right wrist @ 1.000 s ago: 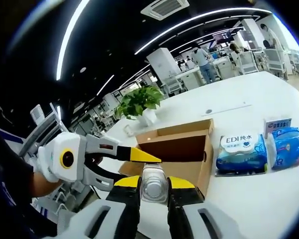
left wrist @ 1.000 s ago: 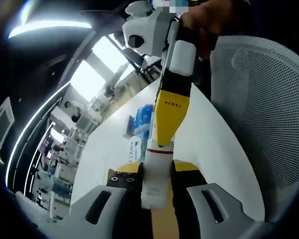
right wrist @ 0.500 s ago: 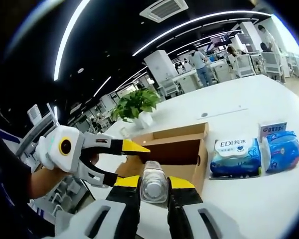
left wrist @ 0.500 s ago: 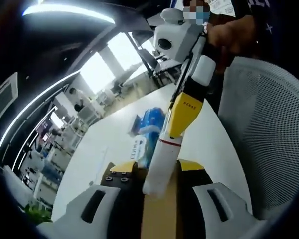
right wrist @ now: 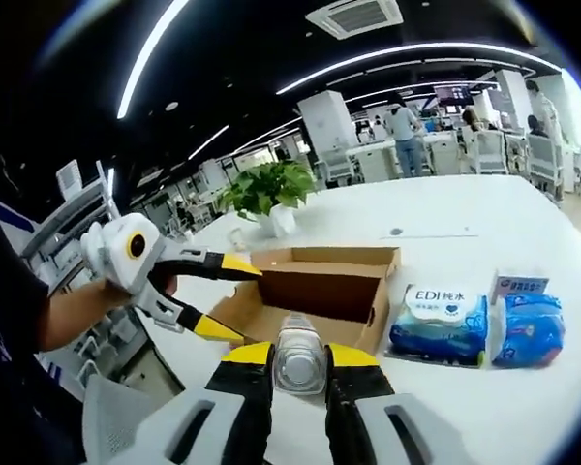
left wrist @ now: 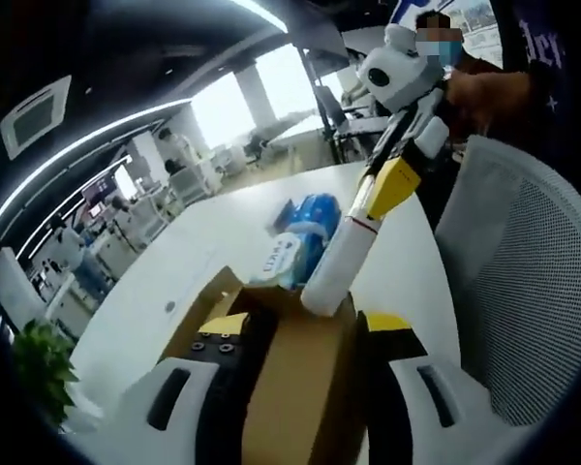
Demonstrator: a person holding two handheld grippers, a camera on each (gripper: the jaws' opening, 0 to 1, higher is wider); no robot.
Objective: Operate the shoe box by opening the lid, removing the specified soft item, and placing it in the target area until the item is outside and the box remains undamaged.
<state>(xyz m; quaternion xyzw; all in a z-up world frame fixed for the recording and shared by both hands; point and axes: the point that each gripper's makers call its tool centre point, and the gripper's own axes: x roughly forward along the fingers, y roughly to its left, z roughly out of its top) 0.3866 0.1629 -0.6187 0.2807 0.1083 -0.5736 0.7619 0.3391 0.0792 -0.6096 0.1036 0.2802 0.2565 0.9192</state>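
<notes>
Cardboard shoe box (right wrist: 315, 291), brown and open, sits beyond the right tongs (right wrist: 298, 360), which clamp 1 clear plastic bottle (right wrist: 297, 349). Left tongs (right wrist: 228, 298) gape over its flap; 2 soft packs (right wrist: 441, 313) lie right.

Your brown cardboard box (right wrist: 321, 291) sat open on the white desk (right wrist: 484, 213), its flaps folded outward and its dark inside showing. A clear bottle (right wrist: 297, 351) lay lengthwise between the right tool's jaws, base toward the camera. In the left gripper view the bottle (left wrist: 341, 266) slanted above the box (left wrist: 290, 387) edge.
</notes>
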